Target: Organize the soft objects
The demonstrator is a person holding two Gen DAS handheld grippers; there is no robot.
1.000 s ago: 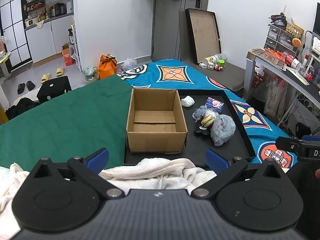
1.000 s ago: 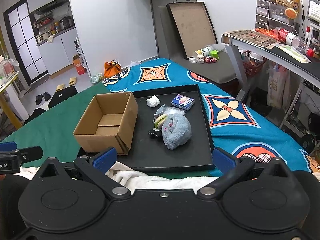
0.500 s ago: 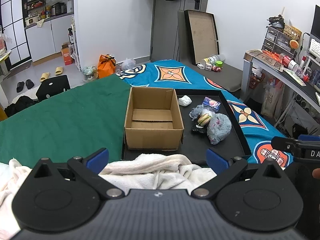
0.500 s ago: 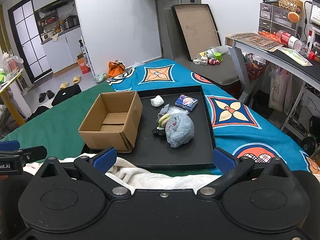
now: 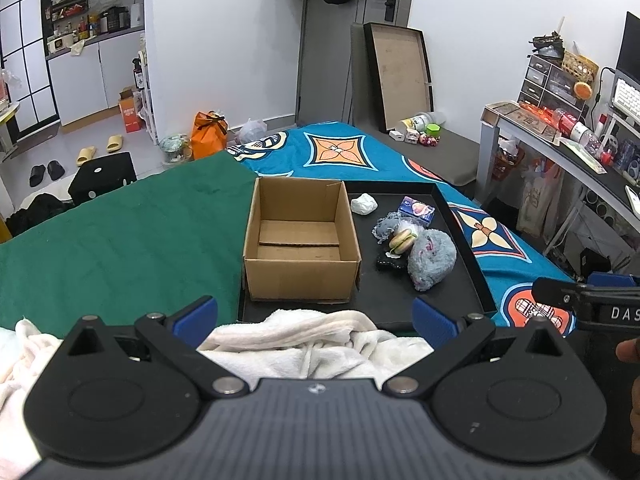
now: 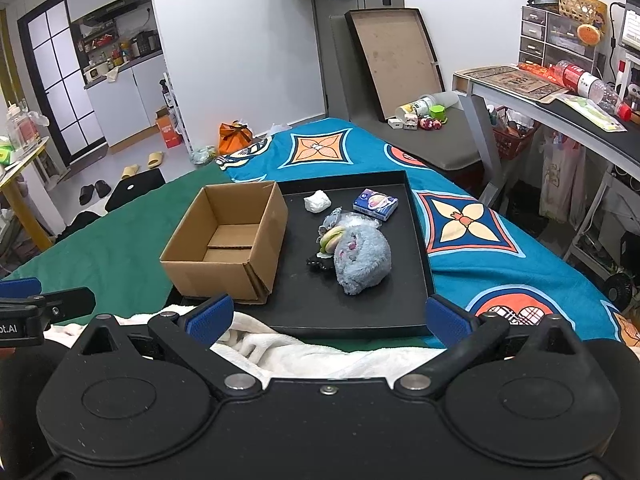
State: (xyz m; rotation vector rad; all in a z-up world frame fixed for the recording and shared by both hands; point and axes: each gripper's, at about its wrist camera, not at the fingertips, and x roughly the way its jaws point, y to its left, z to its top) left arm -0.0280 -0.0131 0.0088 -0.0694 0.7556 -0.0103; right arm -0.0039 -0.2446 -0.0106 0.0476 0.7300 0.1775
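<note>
1. The landmark is a shallow black rectangular tray point(image 5: 460, 240) point(image 6: 416, 240) lying on a bed, across a green cloth point(image 5: 120, 248) and a blue patterned bedspread point(image 5: 340, 152).
2. An open, empty brown cardboard box point(image 5: 300, 240) point(image 6: 228, 240) stands upright in the tray's left part.
3. In the tray's right part a round grey-blue plush toy point(image 5: 432, 260) point(image 6: 362, 260) lies touching a small burger-shaped soft toy point(image 5: 401, 240) point(image 6: 332, 236), with a small black object point(image 5: 388, 261) against their near side.
4. A crumpled white wad point(image 5: 363, 204) point(image 6: 317, 202) and a small blue printed packet point(image 5: 417, 210) point(image 6: 375, 204) lie apart from each other near the tray's far edge.
5. A rumpled white fleece blanket point(image 5: 312, 332) point(image 6: 304, 352) lies against the tray's near edge.
6. The left gripper point(image 5: 314, 316) is spread wide and empty; its blue fingertips point(image 5: 196, 314) sit over the blanket, short of the tray's near edge.
7. The right gripper point(image 6: 328, 316) is likewise spread wide and empty, with its blue fingertips point(image 6: 210, 314) at the tray's near edge.
8. All soft items in the tray lie well beyond both sets of fingers, none between them.
9. Compared with the frame one second ago, the tray and its contents sit slightly farther from both grippers; the items keep their arrangement and both finger pairs remain equally spread.
</note>
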